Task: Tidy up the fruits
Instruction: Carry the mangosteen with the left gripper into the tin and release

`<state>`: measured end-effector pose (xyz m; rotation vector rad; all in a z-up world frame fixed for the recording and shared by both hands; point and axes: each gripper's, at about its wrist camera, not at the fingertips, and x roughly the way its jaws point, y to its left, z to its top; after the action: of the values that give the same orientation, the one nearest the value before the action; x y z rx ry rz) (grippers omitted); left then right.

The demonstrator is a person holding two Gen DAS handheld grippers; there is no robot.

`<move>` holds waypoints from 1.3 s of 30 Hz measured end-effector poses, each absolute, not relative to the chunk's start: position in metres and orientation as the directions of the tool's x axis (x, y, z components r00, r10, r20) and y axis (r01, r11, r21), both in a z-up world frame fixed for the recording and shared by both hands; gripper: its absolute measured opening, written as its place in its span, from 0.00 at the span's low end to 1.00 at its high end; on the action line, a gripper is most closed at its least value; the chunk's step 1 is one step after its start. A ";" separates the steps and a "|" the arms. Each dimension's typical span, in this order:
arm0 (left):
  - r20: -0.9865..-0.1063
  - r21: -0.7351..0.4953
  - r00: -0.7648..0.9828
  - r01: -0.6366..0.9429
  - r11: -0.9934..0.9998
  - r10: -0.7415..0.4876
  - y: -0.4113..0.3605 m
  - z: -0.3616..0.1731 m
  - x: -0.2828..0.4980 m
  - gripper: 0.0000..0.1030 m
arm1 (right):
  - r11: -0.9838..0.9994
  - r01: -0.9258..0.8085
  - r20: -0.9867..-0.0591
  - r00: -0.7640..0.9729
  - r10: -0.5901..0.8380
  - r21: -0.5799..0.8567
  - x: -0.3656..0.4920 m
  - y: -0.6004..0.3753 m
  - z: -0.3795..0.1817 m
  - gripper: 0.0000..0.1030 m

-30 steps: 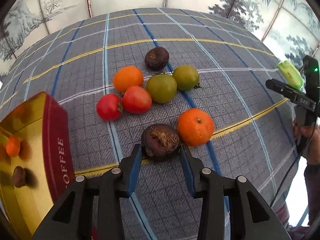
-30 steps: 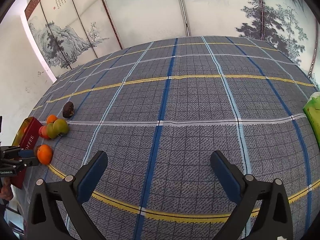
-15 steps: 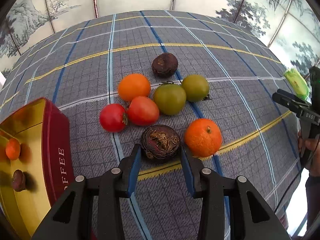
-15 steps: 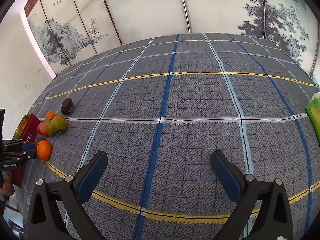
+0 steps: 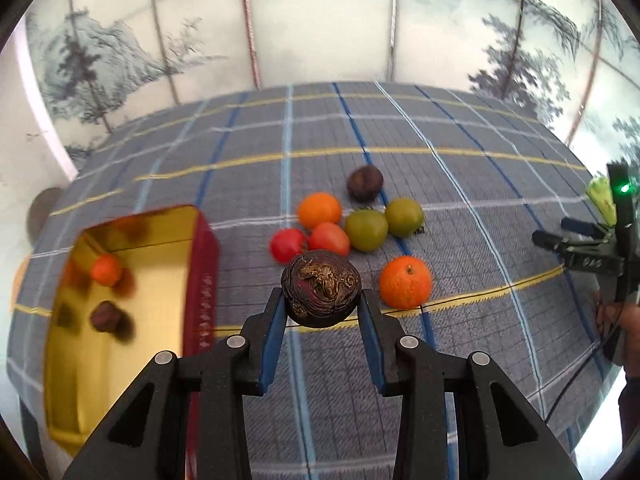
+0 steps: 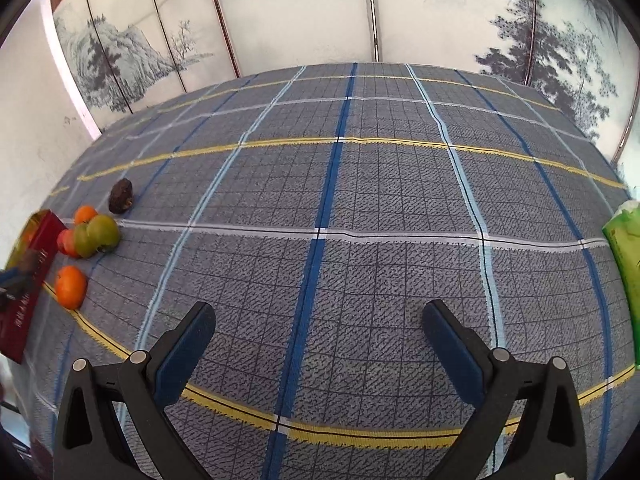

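Note:
My left gripper (image 5: 322,300) is shut on a dark wrinkled passion fruit (image 5: 321,288) and holds it above the checked cloth. Behind it lie an orange mandarin (image 5: 405,282), two red tomatoes (image 5: 328,239), two green tomatoes (image 5: 366,230), an orange fruit (image 5: 319,210) and another dark fruit (image 5: 364,183). A red tin with a gold inside (image 5: 160,280) stands to the left and holds a small orange fruit (image 5: 105,270) and a dark fruit (image 5: 105,317). My right gripper (image 6: 319,334) is open and empty above bare cloth; the fruit pile (image 6: 96,234) lies far to its left.
A green packet (image 6: 624,256) lies at the right edge of the table in the right wrist view. A painted folding screen (image 5: 320,32) stands behind the table. My right gripper shows at the right edge of the left wrist view (image 5: 576,240).
My left gripper has closed on the dark passion fruit and lifted it off the cloth, moving up and back. The right gripper has stayed open and almost still.

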<state>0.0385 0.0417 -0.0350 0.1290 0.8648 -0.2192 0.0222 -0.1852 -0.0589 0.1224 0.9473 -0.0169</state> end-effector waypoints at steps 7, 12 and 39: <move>-0.741 0.063 0.663 0.226 0.972 -0.106 0.048 -0.020 0.020 0.36 | 0.997 0.071 -0.831 0.555 -0.035 0.006 0.024 -0.173 -0.062 1.00; -0.731 0.072 0.677 0.205 0.976 -0.089 0.058 -0.015 0.011 0.36 | 0.997 0.071 -0.831 0.555 -0.038 0.002 0.024 -0.173 -0.062 1.00; -0.755 0.113 0.647 -0.032 0.993 0.107 0.160 -0.044 0.010 0.36 | 0.997 0.073 -0.832 0.554 -0.039 0.002 0.024 -0.173 -0.062 1.00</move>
<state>0.0104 0.1602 -0.0443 0.0924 0.8641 0.0796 0.0241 -0.1725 -0.0619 0.0372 0.9814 -0.0659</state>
